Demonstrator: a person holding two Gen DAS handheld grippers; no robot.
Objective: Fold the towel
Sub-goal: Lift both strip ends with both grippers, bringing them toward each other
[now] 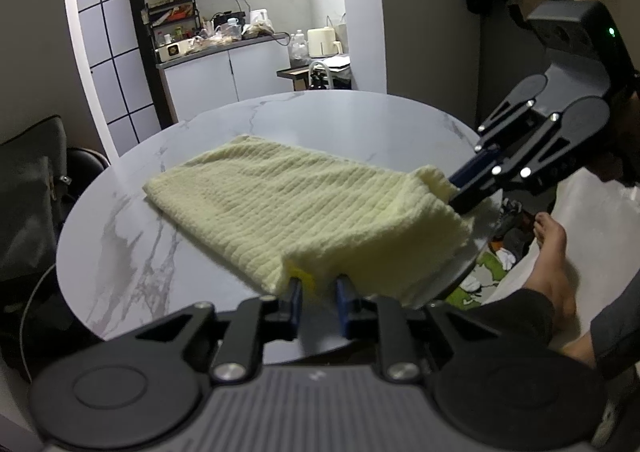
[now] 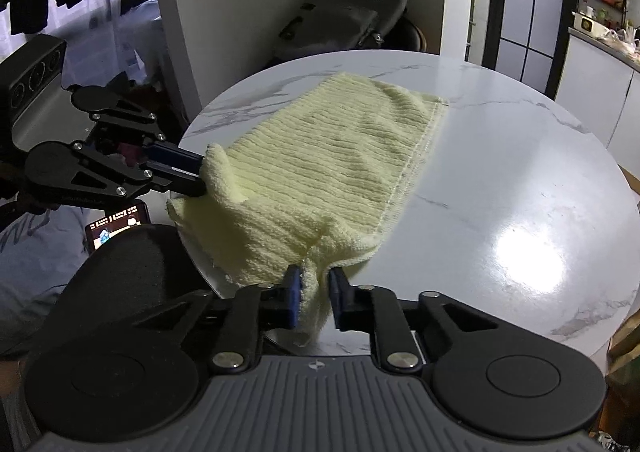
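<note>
A pale yellow ribbed towel lies on the round white marble table, its near edge lifted at the table's rim. My left gripper is shut on one near corner of the towel. My right gripper is shut on the other near corner, at the right in the left wrist view. In the right wrist view the towel runs away from my right gripper, and my left gripper pinches the corner at the left. The far end of the towel rests flat on the table.
A dark bag sits on a chair beyond the table. A kitchen counter with clutter stands behind an archway. A person's bare foot and a phone are beside the table edge.
</note>
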